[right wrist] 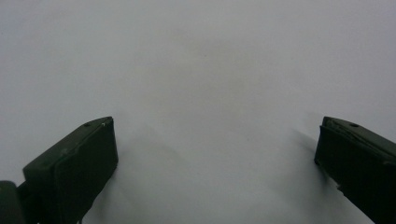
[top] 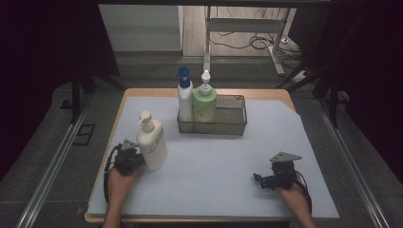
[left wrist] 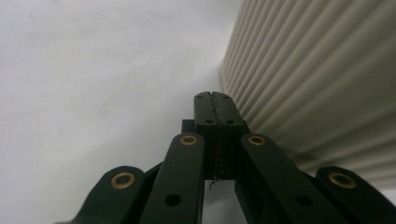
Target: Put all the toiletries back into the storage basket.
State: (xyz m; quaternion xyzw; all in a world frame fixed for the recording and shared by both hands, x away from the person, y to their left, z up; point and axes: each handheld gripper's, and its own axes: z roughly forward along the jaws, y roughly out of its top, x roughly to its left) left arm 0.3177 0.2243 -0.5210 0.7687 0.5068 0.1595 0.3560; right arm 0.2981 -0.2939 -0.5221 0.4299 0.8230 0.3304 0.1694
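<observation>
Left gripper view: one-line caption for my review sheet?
Left gripper, jaws shut on nothing, beside the ribbed cream pump bottle on the pale table sheet.

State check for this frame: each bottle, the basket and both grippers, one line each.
cream pump bottle: upright on the table, beside the left gripper, not held.
blue-capped bottle: upright in the wire basket.
green pump bottle: upright in the basket, beside the blue-capped one.
wire basket: right half empty.
left gripper: shut, empty.
right gripper: open, empty.
</observation>
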